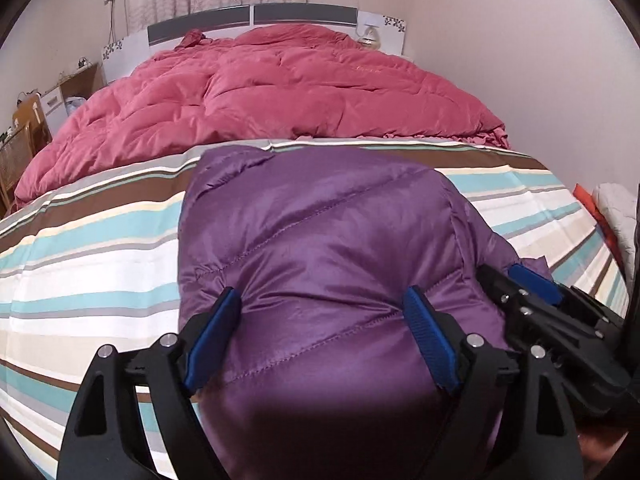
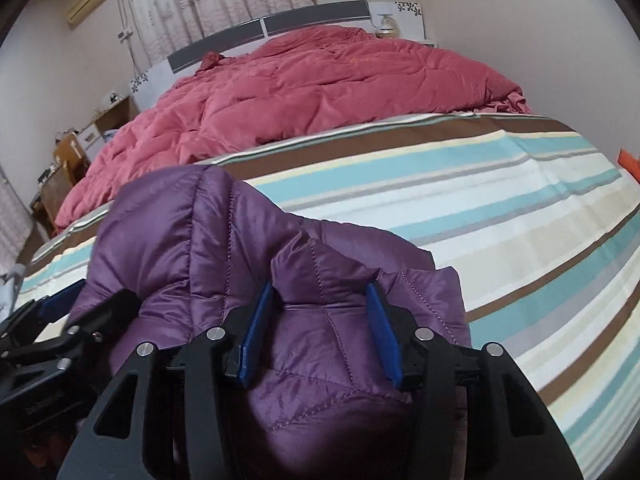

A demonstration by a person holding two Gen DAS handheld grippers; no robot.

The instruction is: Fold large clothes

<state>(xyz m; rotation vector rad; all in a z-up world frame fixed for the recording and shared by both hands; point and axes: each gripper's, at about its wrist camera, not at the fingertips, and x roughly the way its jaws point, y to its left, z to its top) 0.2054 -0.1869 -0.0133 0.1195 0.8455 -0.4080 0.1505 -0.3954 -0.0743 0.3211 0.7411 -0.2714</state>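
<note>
Purple quilted jacket (image 1: 320,248) lies bunched into a thick, roughly folded bundle on the near part of the bed, on the striped sheet (image 1: 100,264), with the red duvet (image 1: 260,96) heaped well beyond it toward the headboard (image 1: 252,16). I read it as light and puffy, soft enough to spring back after a fold, and its shiny shell looks slippery, so I expect it to slide out of a shallow pinch. My left hand-held gripper (image 1: 324,336) has its blue pads set wide apart with the near bulge of the jacket between them; the fabric swells up to both pads, but I judge it is not clamped. My right hand-held gripper (image 2: 322,332) sits just beside it on the right end of the bundle, jaws also parted, a ridge of the padding rising between them and not squeezed. If I take hold again, I would bite deep along a stitched seam or a doubled edge, where the filling is thin and the layers stay together, not on the rounded top of a puffed panel.
</note>
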